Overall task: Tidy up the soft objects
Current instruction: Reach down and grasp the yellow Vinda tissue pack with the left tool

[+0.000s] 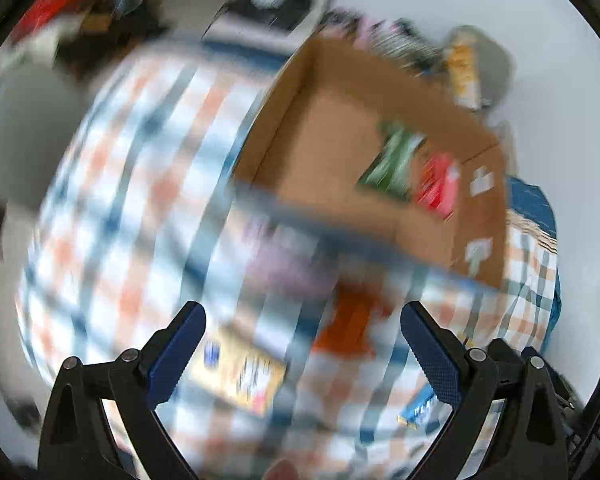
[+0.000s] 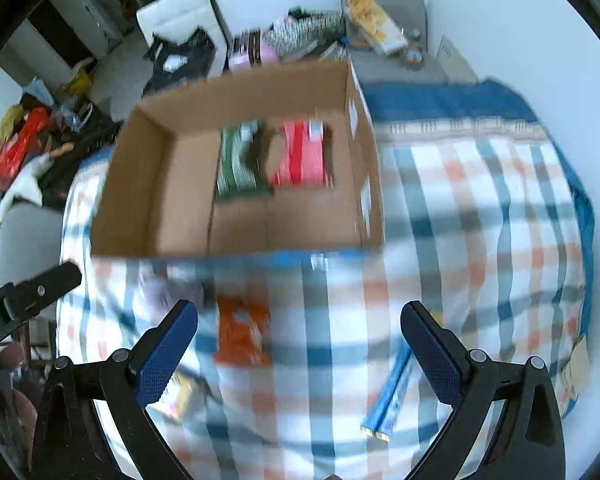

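An open cardboard box stands on a checked cloth. Inside it lie a green packet and a red packet; both show blurred in the left wrist view, the green packet beside the red packet. An orange packet lies on the cloth in front of the box, with a yellow packet and a blue packet nearer. My left gripper is open and empty above the cloth. My right gripper is open and empty, the orange packet just ahead of it.
A grey chair with a snack bag stands behind the box. Cluttered items and a red bag lie on the floor at the left. The left gripper's black arm shows at the left edge. A purple packet is blurred near the box.
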`<action>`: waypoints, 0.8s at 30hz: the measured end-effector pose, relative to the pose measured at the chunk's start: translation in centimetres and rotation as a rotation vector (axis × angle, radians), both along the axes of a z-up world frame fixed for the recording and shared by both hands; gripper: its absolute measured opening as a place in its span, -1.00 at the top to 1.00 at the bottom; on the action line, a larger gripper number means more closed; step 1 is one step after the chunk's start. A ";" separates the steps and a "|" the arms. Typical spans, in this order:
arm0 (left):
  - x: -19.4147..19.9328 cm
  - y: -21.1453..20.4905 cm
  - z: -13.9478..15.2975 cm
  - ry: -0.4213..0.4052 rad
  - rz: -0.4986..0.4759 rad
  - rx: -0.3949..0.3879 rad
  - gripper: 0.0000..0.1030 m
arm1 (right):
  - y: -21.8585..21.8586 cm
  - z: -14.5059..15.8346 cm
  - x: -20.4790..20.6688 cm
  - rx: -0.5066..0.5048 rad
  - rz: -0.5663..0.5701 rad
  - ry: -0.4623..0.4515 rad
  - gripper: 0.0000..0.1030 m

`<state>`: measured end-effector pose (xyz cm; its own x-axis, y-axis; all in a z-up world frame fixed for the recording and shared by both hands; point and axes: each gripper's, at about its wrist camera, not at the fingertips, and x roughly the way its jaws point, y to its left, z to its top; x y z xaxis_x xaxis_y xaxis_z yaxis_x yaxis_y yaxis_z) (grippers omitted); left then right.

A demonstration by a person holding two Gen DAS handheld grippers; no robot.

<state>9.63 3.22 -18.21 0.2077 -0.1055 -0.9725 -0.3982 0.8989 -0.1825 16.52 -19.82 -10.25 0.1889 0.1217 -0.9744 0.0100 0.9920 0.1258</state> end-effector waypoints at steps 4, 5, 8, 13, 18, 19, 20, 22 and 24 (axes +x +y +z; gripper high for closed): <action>-4.3 1.4 -6.1 0.183 0.107 -0.045 -0.94 | -1.6 -3.1 -3.0 0.017 -0.012 0.077 -1.00; -5.1 1.8 -7.4 0.215 0.141 -0.064 -0.94 | -2.0 -4.2 -3.6 0.023 -0.022 0.103 -1.00; -6.6 2.6 -10.3 0.272 0.243 -0.131 -0.94 | -2.6 -6.5 -5.0 0.030 -0.044 0.149 -1.00; -6.2 1.8 -13.4 0.338 0.290 -0.140 -0.94 | -2.4 -8.9 -5.8 0.048 -0.058 0.194 -1.00; -5.4 0.1 -16.9 0.433 0.268 -0.054 -0.94 | -1.7 -10.2 -6.0 0.062 -0.054 0.222 -1.00; -5.6 -0.3 -17.2 0.429 0.262 -0.040 -0.93 | -1.6 -10.3 -6.1 0.061 -0.053 0.225 -1.00; -5.8 -0.7 -17.3 0.419 0.255 -0.024 -0.78 | -1.5 -10.6 -6.1 0.058 -0.053 0.225 -1.00; -6.3 -1.7 -17.2 0.406 0.210 0.022 -0.53 | -1.5 -10.9 -6.1 0.062 -0.054 0.232 -1.00; -6.9 -3.2 -17.1 0.384 0.127 0.049 -0.51 | -1.6 -11.3 -6.1 0.075 -0.059 0.244 -1.00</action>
<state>2.72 0.05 -35.30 -0.1627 -0.0540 -0.9852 -0.5379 0.8419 0.0427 10.44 -21.40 -21.58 -0.0422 0.1908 -0.9807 0.1069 0.9768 0.1854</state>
